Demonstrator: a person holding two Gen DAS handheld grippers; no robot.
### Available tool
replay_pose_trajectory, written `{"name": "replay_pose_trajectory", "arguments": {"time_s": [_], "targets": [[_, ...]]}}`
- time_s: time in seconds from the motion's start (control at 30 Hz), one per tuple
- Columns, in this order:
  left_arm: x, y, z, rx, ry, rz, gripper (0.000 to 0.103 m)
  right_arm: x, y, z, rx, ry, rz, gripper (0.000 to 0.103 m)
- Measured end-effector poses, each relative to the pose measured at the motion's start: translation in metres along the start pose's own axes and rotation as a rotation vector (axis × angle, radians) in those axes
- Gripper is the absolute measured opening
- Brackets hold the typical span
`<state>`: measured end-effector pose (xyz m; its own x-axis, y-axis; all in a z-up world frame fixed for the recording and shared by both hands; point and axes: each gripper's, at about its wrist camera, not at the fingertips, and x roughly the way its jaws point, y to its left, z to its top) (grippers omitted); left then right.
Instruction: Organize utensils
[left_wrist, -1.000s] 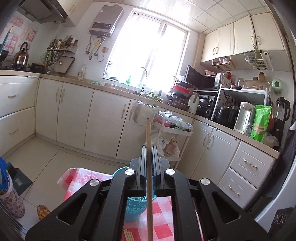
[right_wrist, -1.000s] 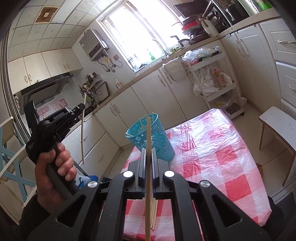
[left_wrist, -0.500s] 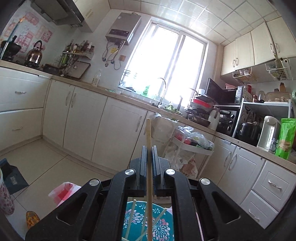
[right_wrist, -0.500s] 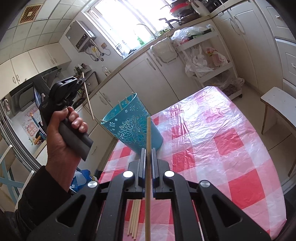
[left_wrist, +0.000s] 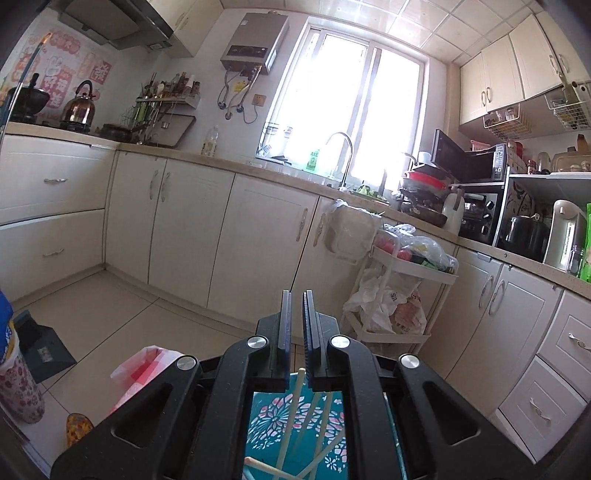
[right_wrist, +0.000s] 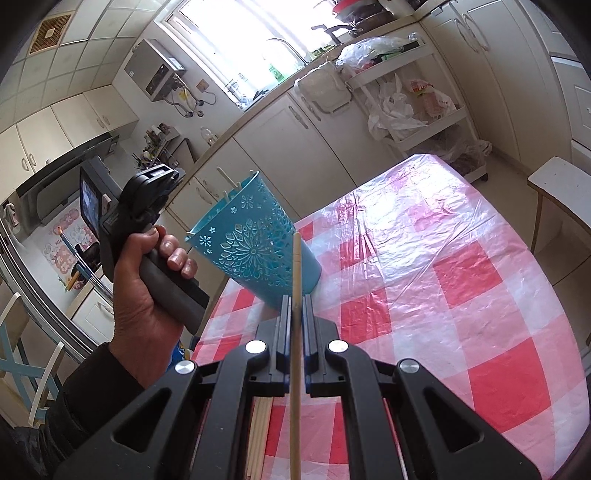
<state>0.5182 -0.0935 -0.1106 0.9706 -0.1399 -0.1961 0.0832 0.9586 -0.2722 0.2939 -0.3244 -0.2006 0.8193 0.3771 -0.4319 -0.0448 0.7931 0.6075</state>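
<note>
On the checked tablecloth (right_wrist: 461, 266) stands the blue holder (right_wrist: 258, 243), where the left gripper (left_wrist: 294, 328), fingers parted and empty, hangs over it, while the right gripper (right_wrist: 294, 314) pinches one chopstick (right_wrist: 295, 332), which should go in upright above the rim.

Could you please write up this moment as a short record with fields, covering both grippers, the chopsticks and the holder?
left gripper: open, nothing between its fingers, above the holder
right gripper: shut on a chopstick that runs along its fingers
holder: turquoise cut-out cup on the checked tablecloth, near the table's left edge
inside the holder: several chopsticks, leaning at different angles
loose chopsticks: a bunch flat on the cloth, below the right gripper
left hand: wrapped around the left gripper's handle
</note>
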Motion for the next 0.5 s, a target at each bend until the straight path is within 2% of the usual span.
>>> {"name": "replay_pose_trajectory", "arguments": {"time_s": [0.27,0.4,0.5], "targets": [[-0.043,0.025,-0.015,0.013,0.047,-0.006,0.008,-0.004,0.015,0.017,-0.044,-0.034,0.023,0.006],[-0.073,0.051,-0.041,0.021,0.090,0.029,0.028,0.007,0.046,0.054,-0.115,-0.102,0.068,0.006],[-0.090,0.074,-0.063,0.006,0.140,0.049,0.030,0.022,0.074,0.090,-0.169,-0.177,0.096,0.006]]}}
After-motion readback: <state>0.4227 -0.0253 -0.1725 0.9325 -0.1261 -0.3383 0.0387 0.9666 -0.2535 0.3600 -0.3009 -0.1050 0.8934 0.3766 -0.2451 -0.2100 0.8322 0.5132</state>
